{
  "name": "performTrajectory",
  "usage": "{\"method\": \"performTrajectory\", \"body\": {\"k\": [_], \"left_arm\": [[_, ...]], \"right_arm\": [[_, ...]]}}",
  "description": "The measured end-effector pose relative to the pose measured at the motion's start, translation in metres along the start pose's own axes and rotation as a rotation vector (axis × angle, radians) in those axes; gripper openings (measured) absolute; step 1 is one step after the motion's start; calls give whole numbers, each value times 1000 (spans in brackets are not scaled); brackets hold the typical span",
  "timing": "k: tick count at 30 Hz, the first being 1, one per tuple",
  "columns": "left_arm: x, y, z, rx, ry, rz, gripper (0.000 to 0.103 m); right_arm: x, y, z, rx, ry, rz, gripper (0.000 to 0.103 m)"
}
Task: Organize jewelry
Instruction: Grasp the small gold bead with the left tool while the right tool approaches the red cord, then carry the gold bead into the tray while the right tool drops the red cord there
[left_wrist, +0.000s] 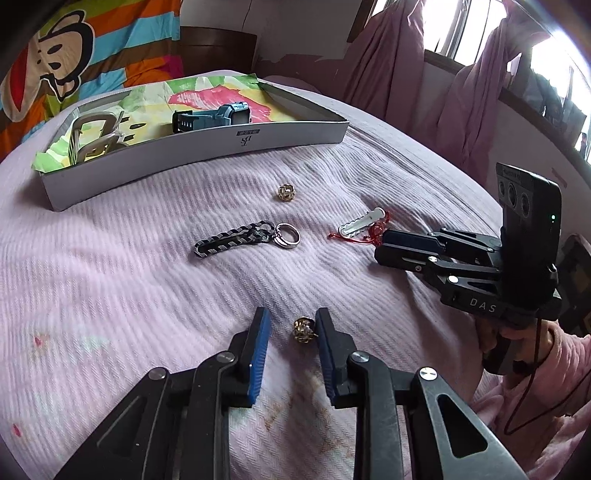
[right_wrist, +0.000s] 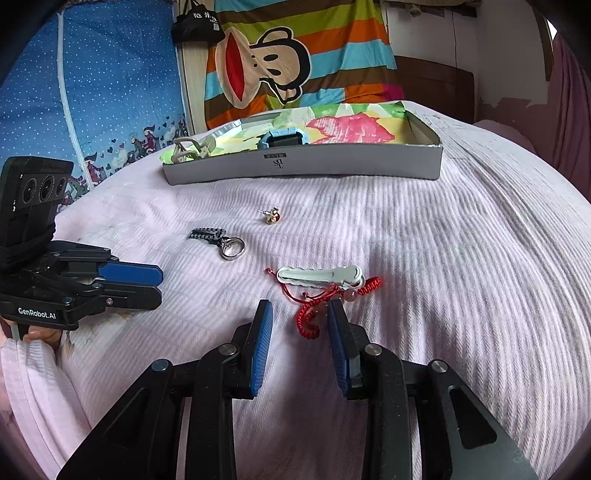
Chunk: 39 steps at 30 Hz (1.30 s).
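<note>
On the pink bedspread, my left gripper (left_wrist: 291, 321) is open around a gold earring (left_wrist: 304, 329) that lies between its blue pads. A second gold earring (left_wrist: 286, 192) lies further off, also in the right wrist view (right_wrist: 272, 216). A black braided strap with a silver ring (left_wrist: 286, 236) lies mid-bed. My right gripper (right_wrist: 300, 314) is open, straddling a red cord bracelet (right_wrist: 310, 317) beside a white hair clip (right_wrist: 319, 276). The grey box (left_wrist: 192, 151) at the back holds a blue watch (left_wrist: 212, 115) and a beige claw clip (left_wrist: 94, 136).
The box (right_wrist: 303, 164) is lined with colourful paper. A striped monkey-print blanket (right_wrist: 280, 55) hangs behind the bed. Pink curtains (left_wrist: 461, 92) and a window are to the right. The bedspread (right_wrist: 461, 277) has folds and ridges.
</note>
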<state>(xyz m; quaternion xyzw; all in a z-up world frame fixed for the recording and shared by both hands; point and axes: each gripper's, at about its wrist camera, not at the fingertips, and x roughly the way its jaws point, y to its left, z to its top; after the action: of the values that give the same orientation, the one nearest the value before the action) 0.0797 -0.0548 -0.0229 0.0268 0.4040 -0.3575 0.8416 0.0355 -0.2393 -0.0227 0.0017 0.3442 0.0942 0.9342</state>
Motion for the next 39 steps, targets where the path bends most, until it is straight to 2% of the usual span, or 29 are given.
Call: {"method": "performTrajectory", "body": {"k": [2, 6, 12, 24, 32, 39], "left_arm": [[2, 0, 0, -2, 8, 5, 13], [2, 0, 1, -12, 8, 10, 12], [1, -1, 2, -15, -14, 39, 12], [-11, 10, 4, -92, -100, 57, 12], [-24, 18, 21, -143, -195, 87, 12], [-40, 34, 57, -218, -322, 167, 12]], "right_arm": [[2, 0, 0, -1, 10, -5, 17], [6, 2, 0, -3, 24, -1, 9], [6, 10, 0, -23, 11, 27, 7], [-4, 24, 3, -59, -47, 107, 7], [-16, 26, 24, -76, -129, 114, 7], [-15, 26, 64, -80, -227, 109, 7]]}}
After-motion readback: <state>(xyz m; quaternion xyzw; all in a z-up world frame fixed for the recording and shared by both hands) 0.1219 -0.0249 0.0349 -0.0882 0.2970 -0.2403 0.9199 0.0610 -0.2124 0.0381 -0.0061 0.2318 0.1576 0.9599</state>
